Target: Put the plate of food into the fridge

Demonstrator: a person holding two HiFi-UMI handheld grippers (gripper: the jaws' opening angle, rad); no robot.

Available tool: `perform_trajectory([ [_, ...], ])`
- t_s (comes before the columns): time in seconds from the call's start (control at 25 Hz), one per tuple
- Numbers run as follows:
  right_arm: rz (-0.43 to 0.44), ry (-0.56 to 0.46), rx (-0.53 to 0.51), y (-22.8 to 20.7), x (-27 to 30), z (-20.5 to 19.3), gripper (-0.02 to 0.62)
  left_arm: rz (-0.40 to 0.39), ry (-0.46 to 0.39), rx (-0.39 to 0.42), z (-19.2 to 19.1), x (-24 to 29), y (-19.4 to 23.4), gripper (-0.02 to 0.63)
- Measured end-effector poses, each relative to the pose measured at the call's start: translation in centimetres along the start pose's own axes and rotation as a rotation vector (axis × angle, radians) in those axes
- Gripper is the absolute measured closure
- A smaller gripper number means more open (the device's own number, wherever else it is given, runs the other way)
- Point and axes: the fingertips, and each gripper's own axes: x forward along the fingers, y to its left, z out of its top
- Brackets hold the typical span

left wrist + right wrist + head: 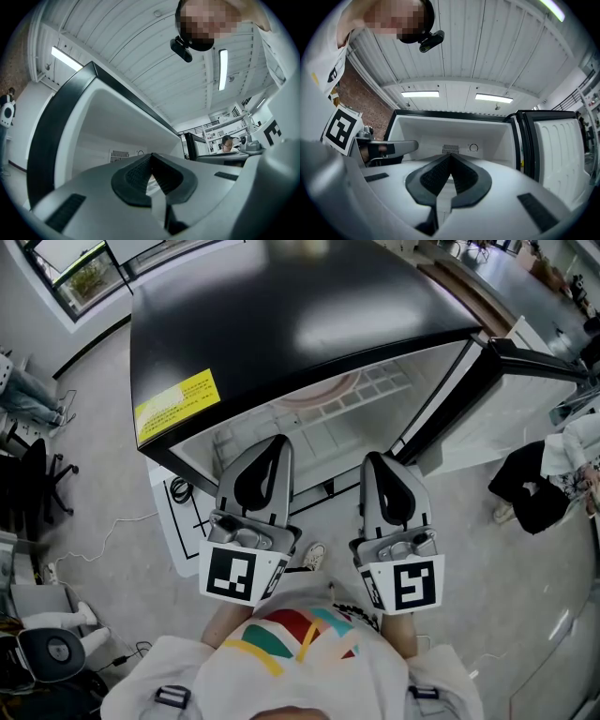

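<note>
Plate of food seems to lie inside the open fridge, on a shelf. Left claw and right claw are near, jaws together, both empty. The placing looks done; what remains is probably to push the door at right closed.

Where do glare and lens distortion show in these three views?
Head view: broad soft glare on the black fridge top, straight edges bowed by the wide lens. Left gripper view: ceiling light strip blown out white, dark vignette in the corners. Right gripper view: same vignette, ceiling lights bright, fridge interior evenly lit.
</note>
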Motion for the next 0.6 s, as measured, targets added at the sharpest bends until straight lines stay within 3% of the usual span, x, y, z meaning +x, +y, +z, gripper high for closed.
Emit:
perform_trajectory([
  [0.6,0.015,0.018,-0.029,0.03,-0.02,-0.43,0.594,0.0,0.007,0.008,-0.12,-0.01,-0.44,0.6],
])
